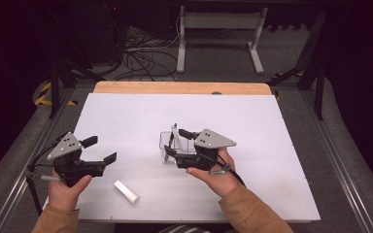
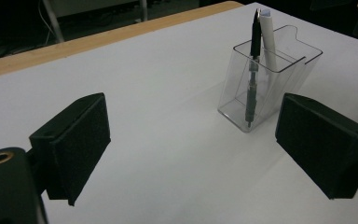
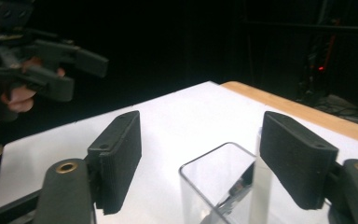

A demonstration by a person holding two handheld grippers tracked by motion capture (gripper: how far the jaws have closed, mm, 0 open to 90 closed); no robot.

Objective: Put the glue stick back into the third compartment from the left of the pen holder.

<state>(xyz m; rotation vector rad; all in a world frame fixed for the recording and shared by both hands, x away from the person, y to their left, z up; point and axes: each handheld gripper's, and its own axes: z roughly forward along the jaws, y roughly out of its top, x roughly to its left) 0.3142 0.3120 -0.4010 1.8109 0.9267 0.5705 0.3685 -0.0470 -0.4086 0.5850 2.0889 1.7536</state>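
Right gripper point(image 1: 174, 142) poised at the clear plastic holder point(image 1: 169, 143) near the middle of the white table point(image 1: 272, 145), jaws standing apart and pressing on nothing, one to the far side and one to the near side of the holder's upper rim. In the right gripper view, holder's open mouth point(image 3: 219, 179) between and just below the two black pads, gap on either side, no contact to be made out

Inside the holder: a dark pen point(image 2: 252, 70) upright, tip down at the base, and a white marker point(image 2: 269, 39) leaning beside it, both poking above the rim. Holder standing upright on the table, slightly right of centre, well clear of the wooden far edge point(image 1: 175, 87)

Left gripper point(image 1: 100, 150) held low over the near-left part of the table, well apart from the holder, jaws spread wide with only bare table between them; seen from the left gripper view, the holder far and to the right, beyond the right-hand jaw

A white cylinder-like stick point(image 1: 126, 191) lying flat on the table near the front edge, between the two hands, closer to the left hand point(image 1: 65, 189) and untouched. Right hand point(image 1: 213, 174) wrapped round the grip behind the grey plate
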